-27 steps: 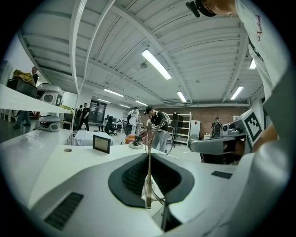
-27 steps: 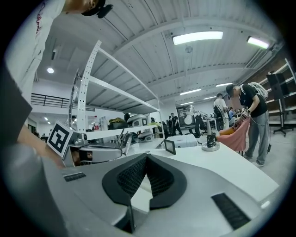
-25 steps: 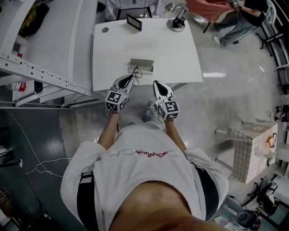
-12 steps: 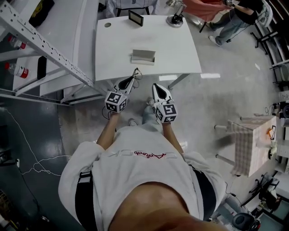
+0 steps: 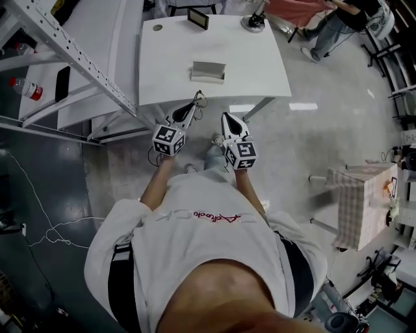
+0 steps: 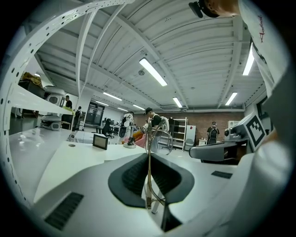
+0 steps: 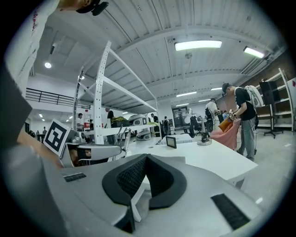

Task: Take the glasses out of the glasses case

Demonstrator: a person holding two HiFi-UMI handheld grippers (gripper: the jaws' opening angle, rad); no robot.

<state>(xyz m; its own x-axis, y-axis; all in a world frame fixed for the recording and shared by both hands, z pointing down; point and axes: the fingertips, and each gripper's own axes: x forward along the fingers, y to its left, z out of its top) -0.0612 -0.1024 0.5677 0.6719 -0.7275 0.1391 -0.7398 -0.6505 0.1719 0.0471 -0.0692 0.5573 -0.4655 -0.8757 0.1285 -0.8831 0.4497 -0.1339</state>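
In the head view the grey glasses case [image 5: 208, 70] lies open on the white table [image 5: 260, 71]. My left gripper [image 5: 191, 109] is held just off the table's near edge, shut on the thin metal-framed glasses [image 5: 197, 99]. The left gripper view shows the glasses [image 6: 159, 139] standing upright beyond the jaws, one temple pinched between the pads of the left gripper [image 6: 148, 156]. My right gripper [image 5: 229, 119] hangs beside it over the floor. Its jaws [image 7: 145, 157] meet with nothing between them.
A small dark screen [image 5: 197, 18], a lamp base [image 5: 253, 21] and a round cable hole [image 5: 157, 27] mark the table's far side. White perforated shelving [image 5: 65, 55] runs along the left. A person [image 5: 335, 26] stands at the back right; a checked-cloth table [image 5: 357, 208] is on the right.
Both grippers have drawn back from the table toward the body, the left carrying the glasses away from the case. The table now sits farther off in the head view.
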